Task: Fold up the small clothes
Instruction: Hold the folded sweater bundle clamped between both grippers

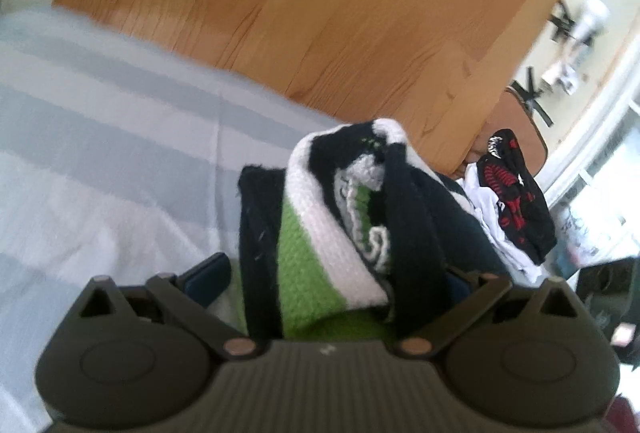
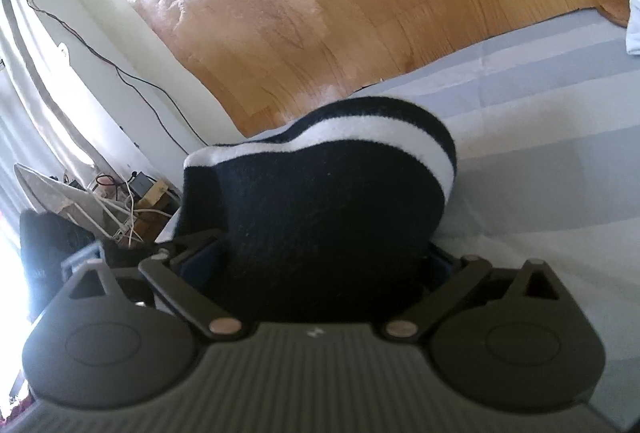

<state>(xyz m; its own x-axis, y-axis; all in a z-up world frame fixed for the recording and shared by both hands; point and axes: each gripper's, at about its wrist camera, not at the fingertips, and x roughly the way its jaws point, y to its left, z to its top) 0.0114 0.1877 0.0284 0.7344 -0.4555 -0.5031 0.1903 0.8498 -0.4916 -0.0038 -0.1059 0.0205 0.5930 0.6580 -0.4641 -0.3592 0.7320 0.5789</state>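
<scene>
A knitted sock with black, white and green stripes (image 1: pixel 320 217) fills the left wrist view, bunched between the fingers of my left gripper (image 1: pixel 332 273), which is shut on it above the striped bedsheet (image 1: pixel 100 153). In the right wrist view the black end of the sock with a white band (image 2: pixel 320 193) sits between the fingers of my right gripper (image 2: pixel 316 265), which is shut on it. The fingertips of both grippers are mostly hidden by the fabric.
A pile of other small clothes, black with red print on white (image 1: pixel 512 201), lies at the bed's edge to the right. A wooden floor (image 1: pixel 320 13) lies beyond the bed. Cables and a power strip (image 2: pixel 132 201) sit by the wall on the left.
</scene>
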